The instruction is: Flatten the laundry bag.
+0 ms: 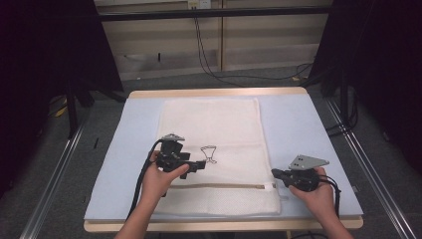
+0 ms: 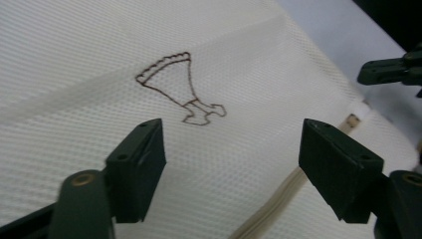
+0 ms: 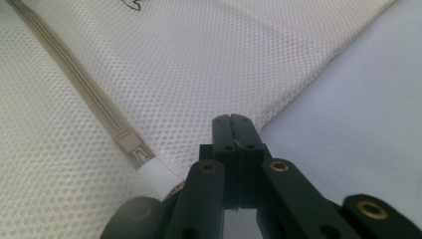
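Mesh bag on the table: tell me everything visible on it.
The mesh bag is cream, fine honeycomb mesh, rectangular, lying flat on the pale blue mat. A beige zipper runs across its near part, ending at a white tab on the right edge. A dark outline drawing is stitched mid-panel. The left gripper hovers above it, jaws open; the right gripper, shut, sits at that zipper end.

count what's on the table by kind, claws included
mesh bag: 1
blue mat: 1
claws: 2, left claw open over the bag, right claw shut at the bag's right edge
total: 4
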### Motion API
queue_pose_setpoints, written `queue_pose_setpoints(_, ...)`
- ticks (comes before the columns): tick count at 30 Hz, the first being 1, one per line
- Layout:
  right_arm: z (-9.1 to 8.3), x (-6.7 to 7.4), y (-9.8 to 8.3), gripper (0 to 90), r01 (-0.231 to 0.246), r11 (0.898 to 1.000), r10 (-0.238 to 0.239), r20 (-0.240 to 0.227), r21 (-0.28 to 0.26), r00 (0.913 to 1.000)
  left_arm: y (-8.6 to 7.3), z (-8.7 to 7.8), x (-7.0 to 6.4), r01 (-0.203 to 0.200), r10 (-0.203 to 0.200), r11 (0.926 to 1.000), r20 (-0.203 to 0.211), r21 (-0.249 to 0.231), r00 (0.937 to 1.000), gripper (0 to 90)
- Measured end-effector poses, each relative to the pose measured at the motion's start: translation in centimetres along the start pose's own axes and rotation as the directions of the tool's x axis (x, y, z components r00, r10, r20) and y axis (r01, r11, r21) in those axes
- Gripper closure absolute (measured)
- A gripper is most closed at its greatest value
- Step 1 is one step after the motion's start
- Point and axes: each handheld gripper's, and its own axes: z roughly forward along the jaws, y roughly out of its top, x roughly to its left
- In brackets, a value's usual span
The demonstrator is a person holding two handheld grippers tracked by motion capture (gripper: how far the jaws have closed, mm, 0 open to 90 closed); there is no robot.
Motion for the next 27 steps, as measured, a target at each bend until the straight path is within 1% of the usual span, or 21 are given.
queue_pose_setpoints(2,0.0,0.1,0.0,90.0,-0.007,1.0,0.007,-0.006,0.001,1.0,0.1,0.2,-0.2,0.006,-0.006,1.0,0.006,-0.002,1.0,27.3)
queue_pose_setpoints(3,-0.1,0.3,0.0,90.0,-0.013,1.0,0.013,-0.037,-0.006,0.9992,0.3,0.6,-0.6,0.013,-0.013,0.9998,0.016,0.017,0.9998,29.5)
queue_pose_setpoints(4,-0.1,0.4,0.0,90.0,-0.013,1.0,0.013,-0.041,-0.01,0.9991,0.4,0.9,-0.9,0.02,-0.02,0.9996,0.025,0.021,0.9995,30.2)
queue_pose_setpoints(5,-0.1,0.5,0.0,90.0,-0.019,1.0,0.019,-0.048,-0.006,0.9987,0.4,1.1,-1.2,0.019,-0.019,0.9995,0.022,0.025,0.9996,30.0)
queue_pose_setpoints(6,-0.1,0.6,0.0,90.0,-0.018,1.0,0.018,-0.052,-0.002,0.9985,0.5,1.3,-1.4,0.012,-0.013,0.999,0.023,0.042,0.9997,30.3)
queue_pose_setpoints(8,0.0,0.6,0.0,90.0,-0.023,1.0,0.024,-0.056,0.012,0.9982,0.6,1.8,-2.1,0.02,-0.022,0.9987,0.032,0.047,0.9992,30.3)
queue_pose_setpoints(9,0.1,0.6,0.0,90.0,-0.027,0.999,0.028,-0.066,0.017,0.9975,0.6,1.8,-2.1,0.02,-0.022,0.9987,0.032,0.047,0.9992,30.3)
queue_pose_setpoints(10,0.1,0.6,0.0,90.0,-0.024,0.999,0.026,-0.067,0.026,0.9974,0.7,2.0,-2.6,0.035,-0.037,0.9984,0.054,0.045,0.9978,30.3)
queue_pose_setpoints(11,0.1,0.6,0.0,90.0,-0.023,0.999,0.025,-0.072,0.035,0.9971,0.8,2.2,-2.8,0.037,-0.04,0.9981,0.065,0.048,0.9971,30.4)
queue_pose_setpoints(12,0.2,0.6,-0.1,90.0,-0.019,0.999,0.021,-0.069,0.041,0.9974,0.9,2.4,-3.1,0.035,-0.039,0.998,0.064,0.053,0.9972,30.8)
queue_pose_setpoints(14,0.0,0.7,-0.1,90.0,-0.028,0.999,0.03,-0.065,0.026,0.9974,1.0,2.7,-3.5,0.032,-0.036,0.9975,0.067,0.062,0.9971,30.9)
queue_pose_setpoints(15,-0.2,0.8,0.0,90.0,-0.029,0.999,0.031,-0.079,0.019,0.9964,1.0,2.8,-3.6,0.029,-0.033,0.9975,0.075,0.065,0.9967,30.9)
queue_pose_setpoints(16,-0.3,0.9,0.1,90.0,-0.029,0.999,0.031,-0.079,0.02,0.9964,1.0,3.1,-3.7,0.03,-0.036,0.997,0.078,0.071,0.9963,30.9)
queue_pose_setpoints(18,-0.2,1.0,0.0,90.0,-0.027,0.999,0.03,-0.093,0.03,0.9952,1.0,3.5,-4.0,0.039,-0.047,0.9957,0.1,0.084,0.9939,31.2)
queue_pose_setpoints(19,-0.1,1.1,0.0,90.0,-0.023,0.999,0.027,-0.1,0.047,0.9947,1.0,3.7,-4.2,0.049,-0.059,0.9942,0.105,0.096,0.9928,32.7)
queue_pose_setpoints(20,0.1,1.2,-0.1,90.0,-0.019,0.998,0.026,-0.102,0.065,0.9945,1.0,3.8,-4.4,0.046,-0.058,0.9937,0.114,0.102,0.9918,33.2)
queue_pose_setpoints(21,0.1,1.2,-0.1,90.0,-0.019,0.998,0.026,-0.102,0.065,0.9945,1.0,3.8,-4.4,0.046,-0.058,0.9937,0.114,0.102,0.9918,33.6)
queue_pose_setpoints(22,0.6,1.4,-0.3,90.0,-0.004,0.995,0.013,-0.094,0.095,0.9955,1.0,4.1,-4.6,0.063,-0.078,0.9914,0.135,0.114,0.9877,34.3)
queue_pose_setpoints(23,0.7,1.5,-0.3,90.0,-0.002,0.995,0.01,-0.09,0.095,0.9959,1.0,4.1,-4.6,0.063,-0.078,0.9914,0.135,0.114,0.9877,34.2)
queue_pose_setpoints(26,0.7,1.6,-0.5,90.0,-0.001,0.997,0.009,-0.086,0.083,0.9962,0.9,4.6,-5.2,0.093,-0.113,0.9874,0.165,0.128,0.9798,34.8)
queue_pose_setpoints(27,0.7,1.6,-0.7,90.0,-0.009,0.997,0.016,-0.088,0.075,0.996,0.9,4.8,-5.4,0.091,-0.112,0.9882,0.172,0.124,0.9787,34.8)
